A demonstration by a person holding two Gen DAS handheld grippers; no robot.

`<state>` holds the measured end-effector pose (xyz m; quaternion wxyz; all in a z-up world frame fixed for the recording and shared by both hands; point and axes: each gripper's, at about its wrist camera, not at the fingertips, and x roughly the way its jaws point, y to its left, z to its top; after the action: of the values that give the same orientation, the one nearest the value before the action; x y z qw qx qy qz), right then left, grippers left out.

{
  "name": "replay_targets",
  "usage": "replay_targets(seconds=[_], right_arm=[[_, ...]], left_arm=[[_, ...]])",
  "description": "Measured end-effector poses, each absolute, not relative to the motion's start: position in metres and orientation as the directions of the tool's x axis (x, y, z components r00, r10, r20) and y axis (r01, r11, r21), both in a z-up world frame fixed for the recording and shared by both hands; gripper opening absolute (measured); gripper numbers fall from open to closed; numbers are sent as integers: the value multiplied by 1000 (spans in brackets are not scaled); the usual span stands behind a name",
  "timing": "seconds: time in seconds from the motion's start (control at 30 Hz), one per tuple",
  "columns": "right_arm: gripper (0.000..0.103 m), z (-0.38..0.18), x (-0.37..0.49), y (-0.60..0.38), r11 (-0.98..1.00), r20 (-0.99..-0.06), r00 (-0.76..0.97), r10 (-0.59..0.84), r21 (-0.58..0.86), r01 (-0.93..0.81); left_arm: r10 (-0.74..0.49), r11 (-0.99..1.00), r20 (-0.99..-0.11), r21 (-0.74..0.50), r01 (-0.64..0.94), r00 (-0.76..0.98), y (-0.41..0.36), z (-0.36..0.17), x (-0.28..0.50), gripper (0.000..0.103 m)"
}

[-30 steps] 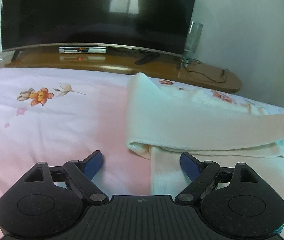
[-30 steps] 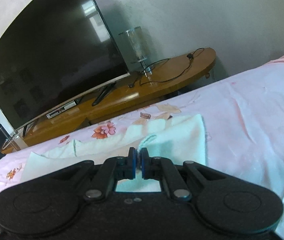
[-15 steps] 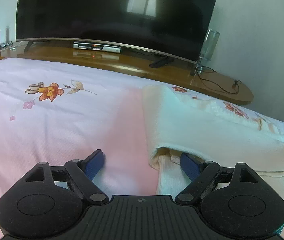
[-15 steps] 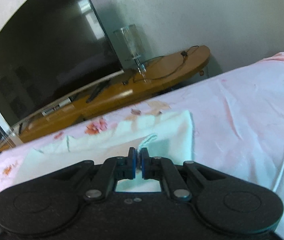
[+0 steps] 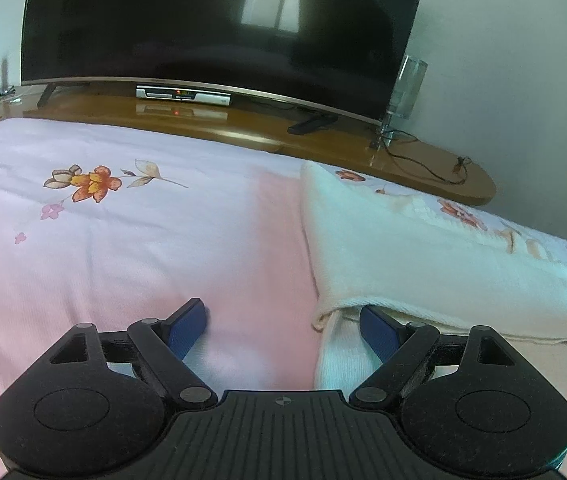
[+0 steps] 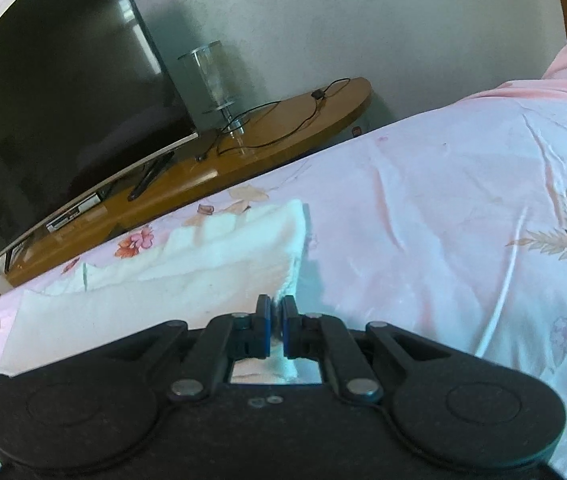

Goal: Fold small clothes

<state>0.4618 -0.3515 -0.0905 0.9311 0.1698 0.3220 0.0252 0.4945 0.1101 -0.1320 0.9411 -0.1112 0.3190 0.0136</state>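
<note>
White garment [image 5: 423, 256] lies folded over on the pink flowered bed sheet [image 5: 143, 248], at the sheet's edge nearest the TV stand [image 5: 323, 136]. My left gripper [image 5: 283, 326]: jaws spread wide, one blue pad on bare sheet, the other tucked at the fold's open edge, gripping nothing. My right gripper [image 6: 276, 318]: jaws pressed together, pinching the garment's corner, cloth showing between the pads.

Place: a bedroom in a home.
Bed: a pink flowered bedsheet [image 5: 131, 248] is covering it.
Furniture: a wooden TV stand [image 6: 283, 120] is carrying a television [image 5: 219, 24], a set-top box [image 5: 182, 95] and a glass lamp [image 6: 211, 76].
</note>
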Motion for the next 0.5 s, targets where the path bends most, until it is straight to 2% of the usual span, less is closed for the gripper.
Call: replay_targets(seconds=[0.13, 0.2, 0.3, 0.4, 0.5], right_arm=[[6, -88, 461, -351, 938, -585, 793, 168, 343, 54], [7, -85, 459, -347, 935, -581, 793, 184, 351, 40], [7, -85, 457, -340, 946, -585, 791, 182, 325, 22], [7, -96, 461, -343, 949, -631, 761, 150, 308, 68], [7, -98, 461, -347, 945, -631, 759, 158, 319, 69]], left_arm=[[-94, 938, -555, -328, -114, 827, 128, -135, 485, 84], [-94, 930, -549, -346, -123, 831, 130, -136, 484, 84], [-87, 932, -554, -338, -129, 828, 129, -137, 485, 84], [-84, 940, -569, -317, -124, 818, 129, -136, 485, 84], [-69, 969, -604, -231, -92, 794, 128, -131, 473, 84]])
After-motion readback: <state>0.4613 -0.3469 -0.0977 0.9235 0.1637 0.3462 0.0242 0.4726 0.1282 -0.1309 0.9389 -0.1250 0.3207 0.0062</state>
